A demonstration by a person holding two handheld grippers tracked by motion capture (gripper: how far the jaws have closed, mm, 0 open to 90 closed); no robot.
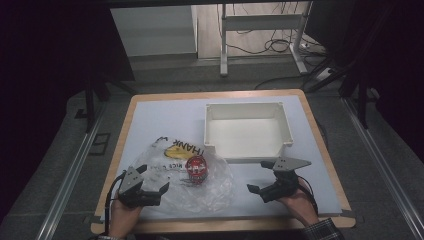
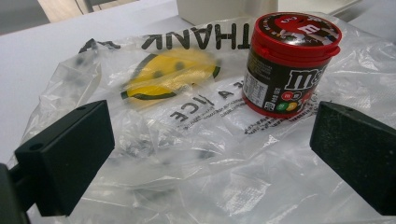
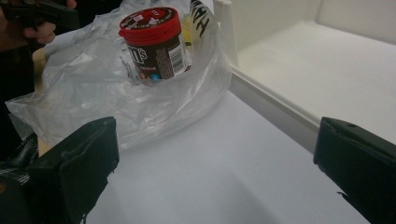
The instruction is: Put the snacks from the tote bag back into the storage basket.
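white tabletop (image 1: 165,117) w/ wood edge, grey floor (image 1: 50,150) around; both grippers' jaws wide, holding nothing.

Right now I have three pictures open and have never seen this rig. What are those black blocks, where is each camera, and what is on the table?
No robot arm here: a person holds a two-fingered gripper in each hand. The high view looks down from above the person's side of the table. There the left gripper is at lower left and the right gripper at lower right. The other two pictures come from cameras riding on each gripper; the black blocks at their bottom corners are that gripper's own fingers, spread open. Nothing is held. On the table lies a clear plastic bag printed with a yellow smiley, and an M&M's tub with a red lid stands upright on it. Beside the bag sits an empty white bin. The left gripper sits at the bag's near edge; the right one is over bare table.
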